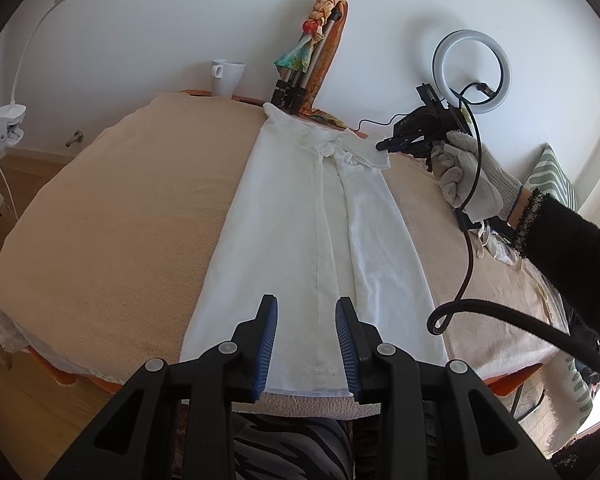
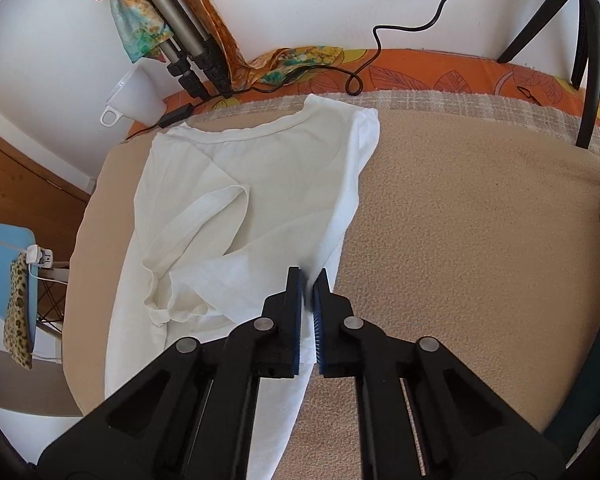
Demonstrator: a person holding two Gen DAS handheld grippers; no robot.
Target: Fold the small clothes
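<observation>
Left gripper (image 1: 306,344): it hung over the near hem of the shirt, jaws partly spread, with nothing between the blue pads; the cloth lay below them.
Right gripper (image 2: 309,308): its jaws stood almost pressed together, with only a thin gap. The right edge of the shirt ran just under the tips; I could not tell whether any cloth was caught between the pads. In the left wrist view it was at the far right corner of the shirt, held by a gloved hand (image 1: 466,178) with a dark sleeve (image 1: 568,240) behind it.
Shirt (image 1: 300,220): white, it lay flat and long on the blanket, hem near, neck far. Both sides were folded in toward the middle, and one short sleeve (image 2: 204,220) lay on top with wrinkles.
Blanket (image 1: 112,208): beige, it covered the table under the shirt.
Mug (image 1: 227,76): white, it stood at the far edge, left of the shirt's neck.
Tripod (image 1: 300,76): folded, with a coloured scarf (image 1: 300,52) tied on it, it leaned on the wall behind the neck.
Ring light (image 1: 472,72): it stood at the far right, its black cable looping down over the blanket.
</observation>
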